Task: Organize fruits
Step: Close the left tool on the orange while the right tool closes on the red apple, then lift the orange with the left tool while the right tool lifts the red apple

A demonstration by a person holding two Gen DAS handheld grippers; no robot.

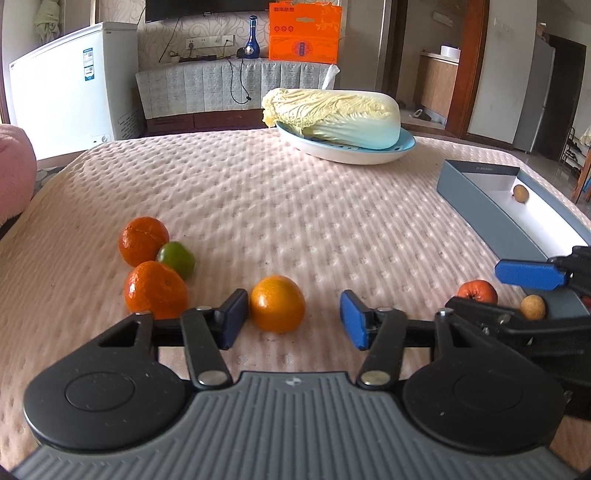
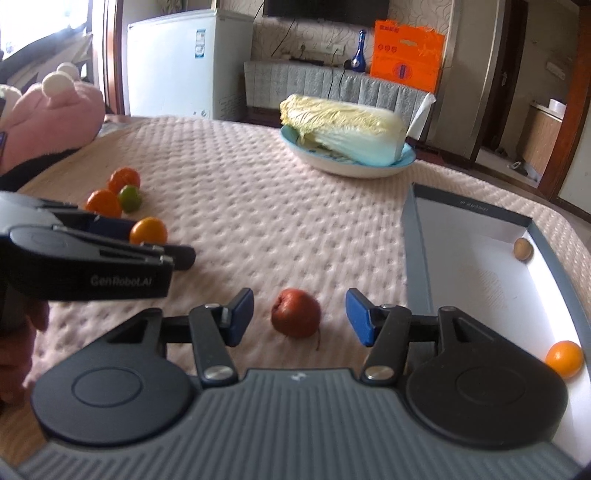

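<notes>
Pink quilted bed cover [image 1: 258, 192] is the work surface. White chest freezer [image 1: 70, 85] behind its far-left corner, orange box [image 1: 304, 33] and blue bottle [image 1: 252, 37] on the covered bench beyond. Napa cabbage [image 1: 332, 114] on a blue plate [image 1: 404, 146] at the cover's far side. Grey box [image 2: 417, 251] at the cover's right edge, holding a small orange [image 2: 564, 359] and a brown fruit [image 2: 522, 249]. Left gripper [image 1: 293, 319] released, straddling an orange [image 1: 277, 303] mid-cover. Right gripper [image 2: 300, 315] released around a red fruit [image 2: 295, 312]. Two tangerines [image 1: 142, 240] and a green fruit [image 1: 176, 258] toward the cover's left.
</notes>
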